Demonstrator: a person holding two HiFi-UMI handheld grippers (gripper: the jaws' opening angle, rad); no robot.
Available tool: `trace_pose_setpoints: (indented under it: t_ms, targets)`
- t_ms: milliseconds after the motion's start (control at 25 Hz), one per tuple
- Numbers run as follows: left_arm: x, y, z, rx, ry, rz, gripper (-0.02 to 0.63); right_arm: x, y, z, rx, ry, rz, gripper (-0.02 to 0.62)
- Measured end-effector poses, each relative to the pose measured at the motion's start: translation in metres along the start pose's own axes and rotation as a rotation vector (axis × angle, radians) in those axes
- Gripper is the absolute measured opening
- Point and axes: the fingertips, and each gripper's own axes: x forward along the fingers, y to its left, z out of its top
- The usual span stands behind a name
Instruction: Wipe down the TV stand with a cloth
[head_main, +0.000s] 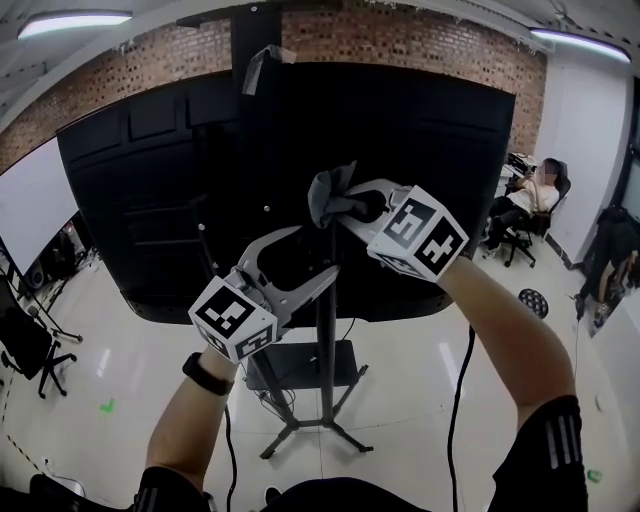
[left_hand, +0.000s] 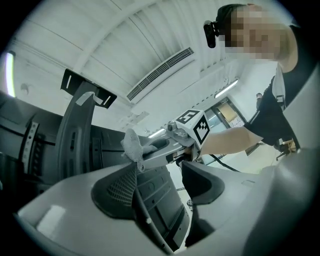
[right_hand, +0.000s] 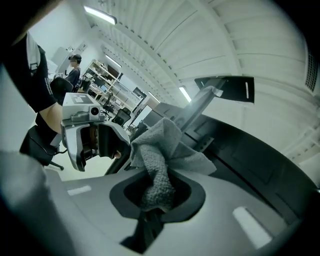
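Note:
A large black TV (head_main: 200, 180) shows its back, mounted on a black stand with a pole (head_main: 325, 340), a small shelf (head_main: 305, 365) and splayed legs (head_main: 345, 432). My right gripper (head_main: 348, 207) is shut on a grey cloth (head_main: 330, 190), held up against the TV's back near the top of the pole. In the right gripper view the cloth (right_hand: 160, 155) bunches out from between the jaws of the right gripper (right_hand: 156, 202). My left gripper (head_main: 318, 250) is open and empty, just below and left of the cloth. In the left gripper view the left gripper (left_hand: 160, 186) points at the cloth (left_hand: 132, 145).
A person sits in an office chair (head_main: 528, 205) at the far right. Another black chair (head_main: 30, 350) stands at the left. Cables (head_main: 455, 400) hang from both grippers over the glossy white floor (head_main: 410, 370). Brick wall (head_main: 400, 40) lies behind the TV. Shelving (right_hand: 107, 80) is far off.

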Motion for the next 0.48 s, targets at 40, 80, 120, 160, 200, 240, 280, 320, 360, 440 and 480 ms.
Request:
trace_pose_setpoints:
  t_ms: [40, 80, 120, 160, 200, 240, 280, 320, 360, 440, 480]
  targets:
    - [0.002, 0.000, -0.002, -0.007, 0.003, 0.003, 0.305, 0.002, -0.002, -0.003, -0.008, 0.016, 0.002, 0.032]
    - [0.003, 0.000, -0.005, -0.016, 0.006, 0.004, 0.306, 0.005, -0.002, -0.007, -0.013, 0.034, 0.004, 0.032]
    - [0.003, -0.001, -0.008, -0.024, 0.009, 0.006, 0.305, 0.008, -0.002, -0.011, -0.013, 0.050, 0.008, 0.032]
    - [0.003, -0.002, -0.012, -0.032, 0.014, 0.008, 0.305, 0.011, -0.002, -0.015, -0.008, 0.059, 0.013, 0.032]
    - [0.003, -0.003, -0.016, -0.040, 0.019, 0.010, 0.305, 0.013, 0.000, -0.018, -0.001, 0.064, 0.020, 0.032]
    - [0.002, -0.004, -0.021, -0.049, 0.025, 0.011, 0.306, 0.014, 0.002, -0.022, 0.006, 0.069, 0.029, 0.032]
    - [0.001, -0.006, -0.028, -0.061, 0.033, 0.012, 0.305, 0.014, 0.006, -0.027, 0.013, 0.078, 0.039, 0.032]
    - [0.000, -0.008, -0.035, -0.074, 0.041, 0.013, 0.305, 0.015, 0.010, -0.034, 0.021, 0.088, 0.048, 0.032]
    - [-0.002, -0.010, -0.044, -0.087, 0.048, 0.012, 0.305, 0.017, 0.015, -0.041, 0.033, 0.096, 0.056, 0.032]
    - [-0.006, -0.014, -0.060, -0.110, 0.063, 0.008, 0.305, 0.021, 0.024, -0.054, 0.067, 0.104, 0.072, 0.032]
    - [-0.008, -0.016, -0.067, -0.122, 0.074, 0.005, 0.305, 0.023, 0.029, -0.061, 0.085, 0.109, 0.082, 0.032]
